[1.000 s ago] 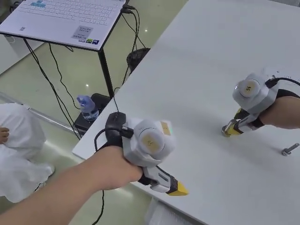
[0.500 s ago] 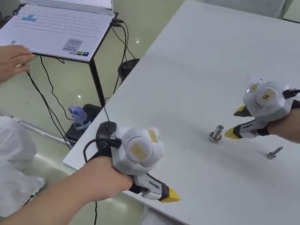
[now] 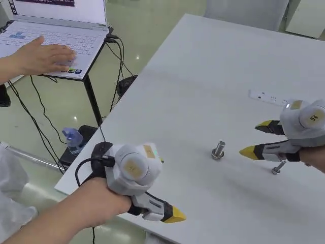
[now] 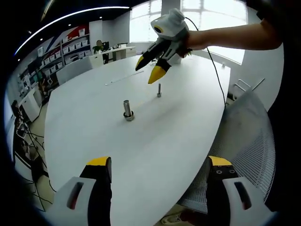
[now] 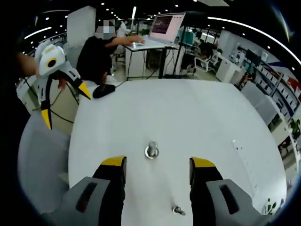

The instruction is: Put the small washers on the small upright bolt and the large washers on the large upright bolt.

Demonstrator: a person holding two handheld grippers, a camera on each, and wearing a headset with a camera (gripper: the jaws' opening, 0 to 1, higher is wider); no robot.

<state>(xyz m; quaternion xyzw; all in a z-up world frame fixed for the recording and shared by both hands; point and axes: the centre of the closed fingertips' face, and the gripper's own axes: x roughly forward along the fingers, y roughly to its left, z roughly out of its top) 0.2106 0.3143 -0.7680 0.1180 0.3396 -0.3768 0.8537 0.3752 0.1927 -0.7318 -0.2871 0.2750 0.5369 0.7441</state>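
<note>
The large bolt [image 3: 218, 150] stands upright on the table [image 3: 203, 76], just left of the right gripper [image 3: 252, 138], whose jaws gape empty; the left gripper [image 4: 159, 164] (also spread, empty) hangs farther off by the near edge.

The surface [image 3: 203, 76] is a plain white tabletop that runs from the lower centre to the upper right of the head view. A large bolt [image 3: 219, 150] stands upright on it, right of centre. A smaller bolt [image 3: 277, 168] sits apart, to its lower right. A flat white strip [image 3: 268, 97] lies at the upper right.
</note>
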